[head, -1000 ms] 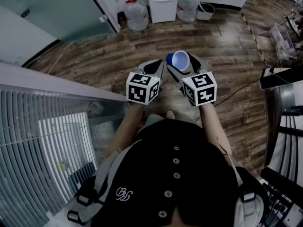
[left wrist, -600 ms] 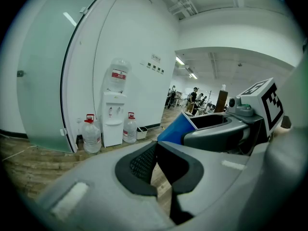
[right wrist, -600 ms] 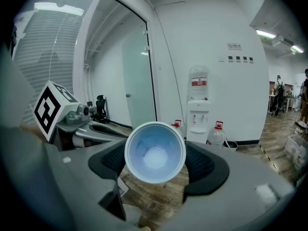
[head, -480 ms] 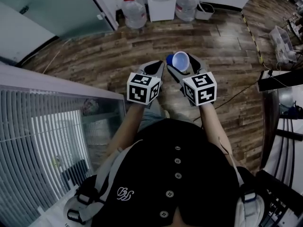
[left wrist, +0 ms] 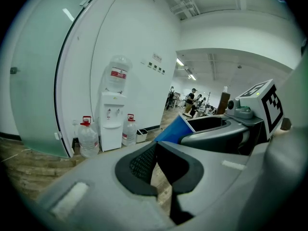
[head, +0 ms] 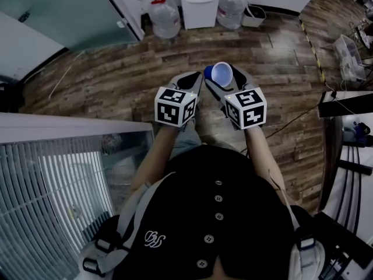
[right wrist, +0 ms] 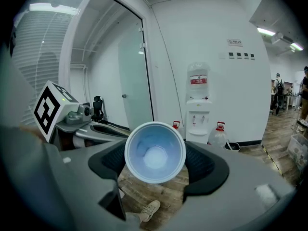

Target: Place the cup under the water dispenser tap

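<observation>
A blue cup (head: 221,73) with a white inside is held side-on in my right gripper (head: 225,81), which is shut on it, at chest height over the wooden floor. In the right gripper view the cup (right wrist: 155,152) opens towards the camera between the jaws of the right gripper (right wrist: 156,163). The white water dispenser (head: 200,4) stands against the far wall, well ahead of both grippers; it also shows as the dispenser (right wrist: 198,117) and the dispenser (left wrist: 111,121). My left gripper (head: 190,86) hangs just left of the cup, shut and holding nothing (left wrist: 157,148).
Two large water bottles (head: 165,16) (head: 231,7) flank the dispenser, with a small white bin (head: 253,15) to its right. A frosted glass partition (head: 70,10) stands at left, a slatted panel (head: 52,203) at lower left, and desks and a floor cable (head: 291,112) at right.
The slatted panel at left has slid down and back in the head view as the person walks forward. Both grippers and the cup keep the same pose.
</observation>
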### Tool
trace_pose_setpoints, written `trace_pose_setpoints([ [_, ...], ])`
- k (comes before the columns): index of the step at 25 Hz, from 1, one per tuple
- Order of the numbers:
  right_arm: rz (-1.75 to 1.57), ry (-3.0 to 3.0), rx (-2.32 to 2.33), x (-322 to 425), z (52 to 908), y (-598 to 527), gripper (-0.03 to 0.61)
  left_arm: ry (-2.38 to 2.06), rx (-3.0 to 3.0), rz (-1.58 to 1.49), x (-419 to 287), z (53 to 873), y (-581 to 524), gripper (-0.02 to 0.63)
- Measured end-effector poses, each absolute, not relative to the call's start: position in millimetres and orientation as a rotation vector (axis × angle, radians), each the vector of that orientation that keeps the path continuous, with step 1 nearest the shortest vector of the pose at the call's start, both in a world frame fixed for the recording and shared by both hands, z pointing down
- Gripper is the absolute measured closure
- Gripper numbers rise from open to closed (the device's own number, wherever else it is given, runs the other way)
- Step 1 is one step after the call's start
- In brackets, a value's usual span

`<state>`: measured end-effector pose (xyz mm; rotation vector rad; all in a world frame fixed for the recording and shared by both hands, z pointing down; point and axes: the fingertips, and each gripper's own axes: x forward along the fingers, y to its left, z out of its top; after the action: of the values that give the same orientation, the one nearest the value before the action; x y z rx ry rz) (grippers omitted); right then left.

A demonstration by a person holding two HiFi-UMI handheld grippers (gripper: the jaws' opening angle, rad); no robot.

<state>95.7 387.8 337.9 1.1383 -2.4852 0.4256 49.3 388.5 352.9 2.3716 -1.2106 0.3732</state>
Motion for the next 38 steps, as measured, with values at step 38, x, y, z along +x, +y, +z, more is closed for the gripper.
trace_pose_setpoints([
  [38,0.537,-2.355,1.246,37.1,379.0,117.0,0.219,-1.068,2.347,0.422,-24.3,387.9,118.5,0.609],
])
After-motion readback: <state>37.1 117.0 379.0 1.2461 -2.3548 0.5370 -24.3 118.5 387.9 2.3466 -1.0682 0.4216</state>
